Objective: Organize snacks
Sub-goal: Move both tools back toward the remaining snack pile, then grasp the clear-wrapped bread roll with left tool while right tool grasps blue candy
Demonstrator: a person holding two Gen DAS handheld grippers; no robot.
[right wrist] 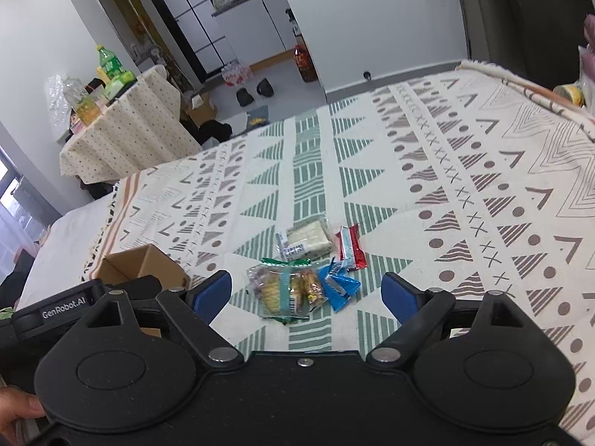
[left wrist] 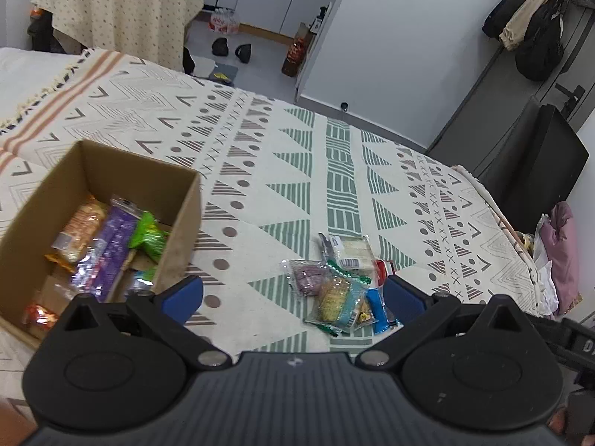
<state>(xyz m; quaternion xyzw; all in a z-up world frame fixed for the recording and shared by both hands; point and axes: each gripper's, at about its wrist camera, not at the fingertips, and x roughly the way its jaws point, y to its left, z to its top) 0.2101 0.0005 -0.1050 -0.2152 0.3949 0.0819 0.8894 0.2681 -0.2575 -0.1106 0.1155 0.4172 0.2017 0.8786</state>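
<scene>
While both hand-held grippers (left wrist: 293, 293) (right wrist: 306, 293) gape empty, snack pile (right wrist: 305, 264) just ahead — box (left wrist: 178, 200) left.

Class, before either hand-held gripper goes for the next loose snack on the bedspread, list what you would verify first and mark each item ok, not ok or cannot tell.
1. Left hand-held gripper open and empty: ok.
2. Right hand-held gripper open and empty: ok.
3. Cardboard box open at the top, with room above the snacks inside: ok.
4. Loose snack pile in view and unobstructed: ok.
5. Packets lying singly for a clean grasp: not ok; several overlap, though the red packet sits at the edge.
6. Box steady on the soft bedspread: cannot tell.
</scene>
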